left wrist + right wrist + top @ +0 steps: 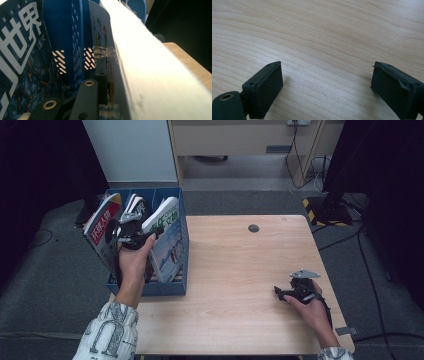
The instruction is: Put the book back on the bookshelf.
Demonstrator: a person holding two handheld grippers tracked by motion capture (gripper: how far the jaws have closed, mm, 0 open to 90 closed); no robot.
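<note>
The left gripper (134,232) is clamped on a book (167,237) already standing in the blue rack (172,287) at ten o'clock. Judging by that, only letting go remains. The right gripper (289,292) rests spread and empty on the table (235,270) at four o'clock.

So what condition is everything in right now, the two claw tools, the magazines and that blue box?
Left gripper: reaching into the file box, jaws nearly closed around a magazine's edge; a firm grip is unclear.
Right gripper: open, holding nothing, resting low over the table.
Blue file box: standing at the table's left edge, holding magazines.
Red-covered magazine: leaning left.
Thick magazine: tilted, beside the left gripper's jaws.
</note>
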